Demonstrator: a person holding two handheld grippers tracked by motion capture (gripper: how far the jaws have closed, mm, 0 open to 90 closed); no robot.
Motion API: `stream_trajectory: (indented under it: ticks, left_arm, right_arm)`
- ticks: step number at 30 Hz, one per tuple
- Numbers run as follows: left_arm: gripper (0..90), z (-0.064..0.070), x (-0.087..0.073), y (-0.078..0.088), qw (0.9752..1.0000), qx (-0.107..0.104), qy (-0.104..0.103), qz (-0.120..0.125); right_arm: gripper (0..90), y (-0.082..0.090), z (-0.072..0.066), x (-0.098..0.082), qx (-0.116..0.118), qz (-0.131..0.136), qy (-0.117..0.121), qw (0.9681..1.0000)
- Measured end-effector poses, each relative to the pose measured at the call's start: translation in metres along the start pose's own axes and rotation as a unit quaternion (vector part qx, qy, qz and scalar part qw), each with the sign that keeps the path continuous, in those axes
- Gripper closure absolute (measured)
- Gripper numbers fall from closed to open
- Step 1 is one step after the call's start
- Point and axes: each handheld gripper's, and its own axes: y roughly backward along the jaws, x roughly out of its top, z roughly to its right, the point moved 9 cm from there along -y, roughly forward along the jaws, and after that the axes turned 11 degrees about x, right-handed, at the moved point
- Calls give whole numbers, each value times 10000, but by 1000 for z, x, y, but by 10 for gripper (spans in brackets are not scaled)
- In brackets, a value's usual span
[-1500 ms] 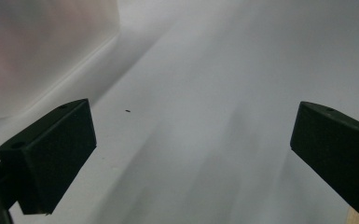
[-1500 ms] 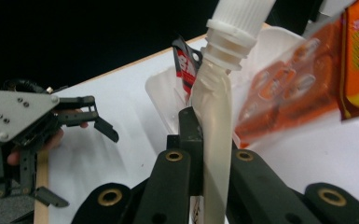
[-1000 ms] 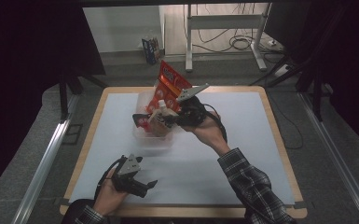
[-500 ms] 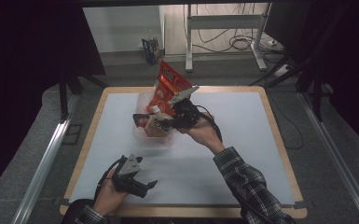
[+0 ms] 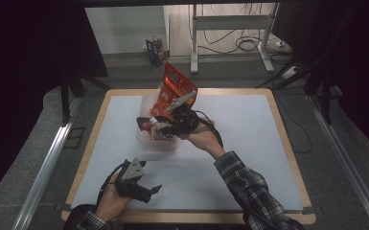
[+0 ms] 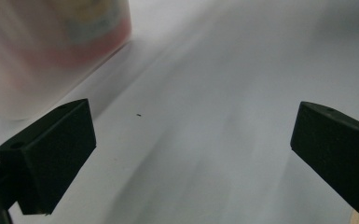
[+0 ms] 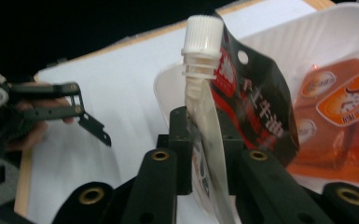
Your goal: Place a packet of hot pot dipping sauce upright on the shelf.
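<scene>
My right gripper (image 7: 205, 135) is shut on a dark red spouted pouch (image 7: 256, 112) with a white screw cap (image 7: 203, 32). Its jaws have just been opening slightly, and the pouch still stands upright between them with the pads at its sides. In the high view the right gripper (image 5: 160, 127) holds the pouch (image 5: 149, 123) over the near left part of a clear plastic container (image 5: 146, 139). A tall red snack bag (image 5: 172, 88) leans up out of that container. My left gripper (image 5: 153, 190) rests low at the table's front left, open and empty (image 6: 191, 144).
Orange snack packets (image 7: 345, 121) lie inside the container (image 7: 307, 28). The container (image 6: 42, 51) appears blurred at the upper left of the left gripper view. A white mat (image 5: 249, 143) covers the wood-edged table. Dark screens and a cabled frame stand behind it.
The right hand has drifted a little left and down with the pouch, lower over the container. The left hand has stayed put.
</scene>
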Motion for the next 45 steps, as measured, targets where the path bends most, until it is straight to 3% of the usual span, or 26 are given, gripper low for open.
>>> stream_trajectory:
  ticks: [6,24,45]
  left_arm:
    - [0,0,-1,0,10000,0,-22,-23]
    - [0,1,-1,-1,10000,-14,-26,-31]
    - [0,3,-2,-2,9999,-49,-60,-75]
  right_arm:
    - [698,4,-2,10,-89,150,52,9998]
    - [382,-3,-2,6,-216,45,170,9996]
    - [153,-4,-4,4,-217,69,143,9996]
